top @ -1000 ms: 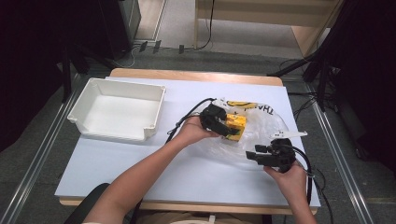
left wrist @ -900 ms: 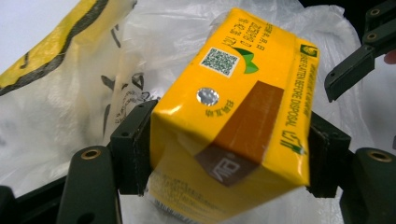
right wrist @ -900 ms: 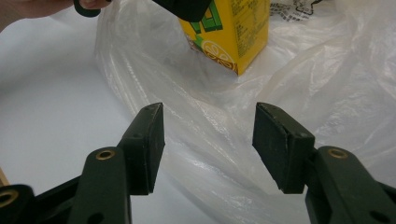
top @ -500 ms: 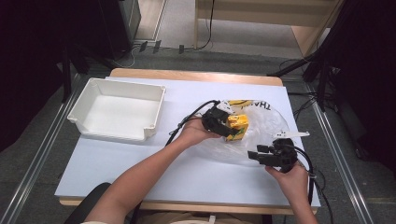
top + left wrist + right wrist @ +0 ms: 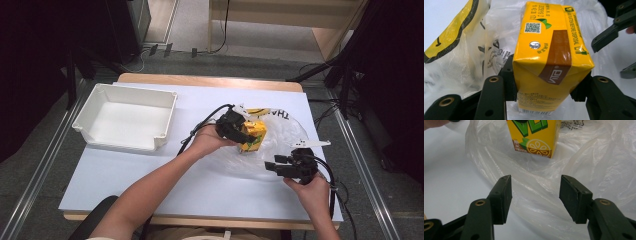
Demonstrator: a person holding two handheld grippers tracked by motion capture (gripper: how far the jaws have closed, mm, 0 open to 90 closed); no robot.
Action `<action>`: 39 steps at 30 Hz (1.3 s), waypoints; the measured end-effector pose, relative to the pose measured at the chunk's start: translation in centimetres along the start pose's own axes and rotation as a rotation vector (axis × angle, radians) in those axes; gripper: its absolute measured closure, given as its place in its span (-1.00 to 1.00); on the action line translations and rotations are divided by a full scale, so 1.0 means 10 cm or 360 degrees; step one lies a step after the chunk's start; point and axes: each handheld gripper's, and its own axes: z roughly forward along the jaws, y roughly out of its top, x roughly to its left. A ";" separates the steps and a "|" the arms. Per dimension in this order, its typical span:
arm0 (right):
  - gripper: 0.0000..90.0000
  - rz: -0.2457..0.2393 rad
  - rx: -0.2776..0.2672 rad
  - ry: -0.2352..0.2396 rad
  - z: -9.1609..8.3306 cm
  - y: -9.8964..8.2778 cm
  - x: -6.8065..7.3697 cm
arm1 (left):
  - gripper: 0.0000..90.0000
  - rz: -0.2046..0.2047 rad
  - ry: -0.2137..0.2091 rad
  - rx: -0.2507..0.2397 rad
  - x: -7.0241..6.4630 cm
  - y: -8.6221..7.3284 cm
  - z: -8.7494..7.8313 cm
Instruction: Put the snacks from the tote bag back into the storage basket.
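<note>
A yellow drink carton (image 5: 549, 62) lies on a clear plastic bag (image 5: 285, 142) in the middle of the table. My left gripper (image 5: 545, 82) has just been closing its jaws, and the pads now press on both sides of the carton. In the high view the left gripper (image 5: 235, 127) lies level, with the carton (image 5: 254, 135) at its tip. My right gripper (image 5: 536, 192) stands open over the crumpled bag (image 5: 586, 157), with nothing between its pads. The carton (image 5: 534, 135) sits a little beyond it. In the high view the right gripper (image 5: 280, 167) is at the bag's near edge.
A white tray (image 5: 165, 122) stands empty at the table's left. Cables trail from both grippers across the white tabletop (image 5: 150, 175). The bag carries a yellow and black print (image 5: 449, 37) at its far side. The right gripper's jaws (image 5: 611, 32) show beyond the carton.
The left gripper's jaws have closed onto the carton. The right hand has kept still.
</note>
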 end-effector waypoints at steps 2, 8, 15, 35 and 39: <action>-0.01 0.0002 0.0000 0.0001 0.00 0.00 0.00 | 0.16 0.0003 0.0003 0.0000 -0.01 0.03 -0.04; -0.01 -0.0004 -0.0001 0.0007 0.00 0.00 0.01 | 0.17 -0.0031 -0.0009 -0.0039 -0.01 0.09 -0.18; -0.01 -0.0010 -0.0007 0.0018 0.00 0.01 0.02 | 0.17 -0.0076 -0.0027 -0.0053 0.03 0.12 -0.32; -0.04 -0.0059 -0.0007 0.0087 0.07 0.09 0.10 | 0.17 -0.0120 0.0023 -0.0039 0.10 0.05 -0.69; -0.04 -0.0086 -0.0002 0.0095 0.08 0.10 0.12 | 0.17 -0.0131 0.0018 -0.0057 0.10 0.02 -0.77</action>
